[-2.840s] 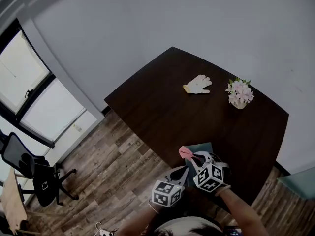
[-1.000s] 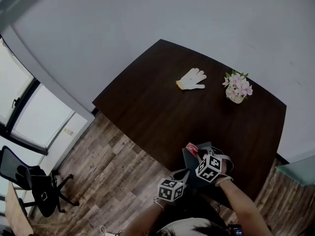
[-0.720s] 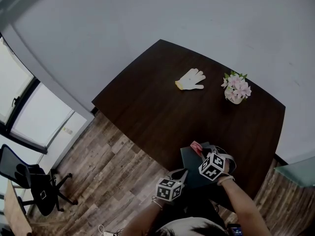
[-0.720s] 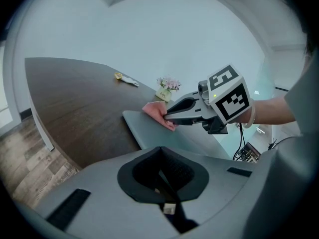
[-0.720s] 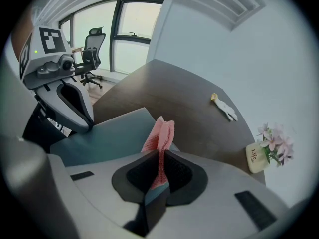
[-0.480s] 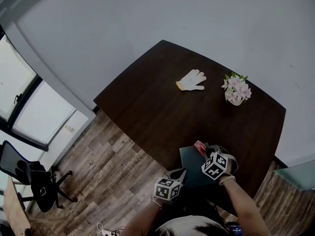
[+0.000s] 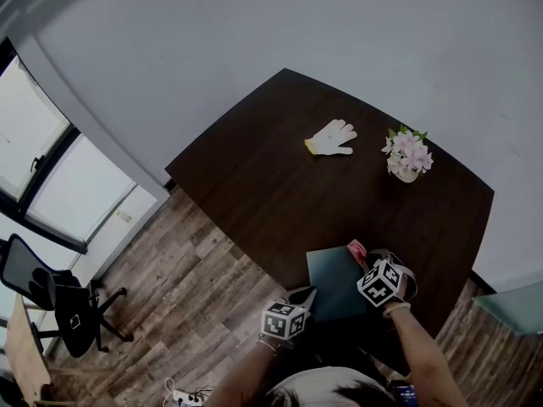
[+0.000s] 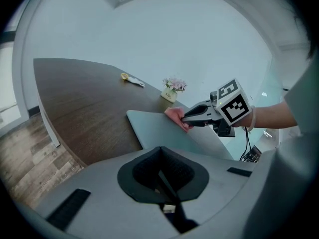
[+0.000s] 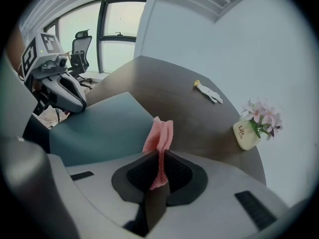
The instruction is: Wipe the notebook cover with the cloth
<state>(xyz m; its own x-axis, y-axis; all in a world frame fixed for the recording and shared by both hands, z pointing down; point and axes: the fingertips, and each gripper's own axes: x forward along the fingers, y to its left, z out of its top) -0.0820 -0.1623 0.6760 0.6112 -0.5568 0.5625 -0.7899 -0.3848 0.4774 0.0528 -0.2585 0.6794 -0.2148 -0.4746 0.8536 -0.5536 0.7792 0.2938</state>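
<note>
Head view: the cloth (image 7: 356, 248) has travelled along the far edge of the notebook (image 7: 333, 285) cover, from its 11 o'clock corner to 1 o'clock. You've likely done one pass; the near part probably remains.

Your right gripper (image 7: 363, 258) fingers clamp the cloth. Your left gripper (image 7: 304, 295) fingers are closed and empty at the notebook's 7 o'clock corner. The notebook lies at the worktop (image 7: 271, 185) edge, 6 o'clock.

The pot (image 9: 244, 132) reads "Life".

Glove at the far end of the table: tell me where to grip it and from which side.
Take the glove by its yellow cuff, probably from straight above. It lies flat on the table with fingers splayed toward the flower pot, so the cuff is its narrowest, most compact part.
</note>
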